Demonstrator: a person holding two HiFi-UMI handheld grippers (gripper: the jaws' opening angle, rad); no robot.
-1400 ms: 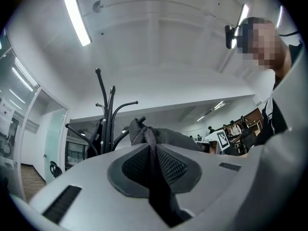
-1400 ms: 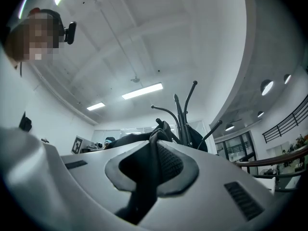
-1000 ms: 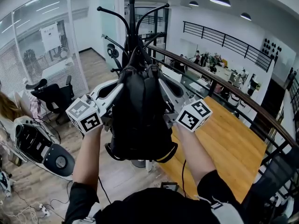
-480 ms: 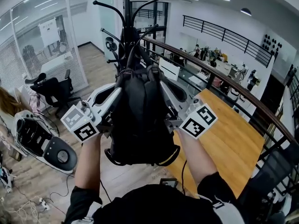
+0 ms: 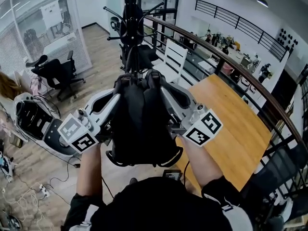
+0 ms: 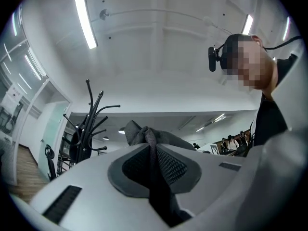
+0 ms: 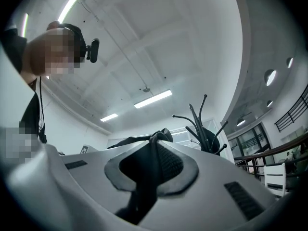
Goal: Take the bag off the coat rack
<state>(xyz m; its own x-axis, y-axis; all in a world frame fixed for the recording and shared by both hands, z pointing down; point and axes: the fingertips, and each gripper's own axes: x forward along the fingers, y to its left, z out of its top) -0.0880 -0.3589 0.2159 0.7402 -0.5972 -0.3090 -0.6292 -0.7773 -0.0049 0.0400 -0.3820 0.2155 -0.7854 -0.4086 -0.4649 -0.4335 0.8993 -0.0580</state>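
A black bag (image 5: 142, 124) hangs in mid-air in front of the person, held up from both sides at its top. The bag looks full and rounded (nothing of what is inside it shows).

The left tongs (image 5: 121, 82) are clamped on a grey webbing strap (image 6: 150, 150), which bunches up between the pads. The right tongs (image 5: 158, 79) are likewise closed on a dark second strap (image 7: 155, 154) that is pinched between their jaws. Each tool carries a white cube with square black markers near the person's hands.

Beyond the bag stands the coat rack (image 5: 132, 25), a black pole with curved hooks. In both gripper views it appears off to one side of the pinched straps, apart from them. From the head view I cannot tell whether any part of the bag touches it.

Farther out, a dark handrail (image 5: 231, 66) curves past on the right. A black office chair (image 5: 55, 73) sits on the wooden floor (image 5: 96, 61) at the left, and loose cables (image 5: 29, 196) lie nearby.
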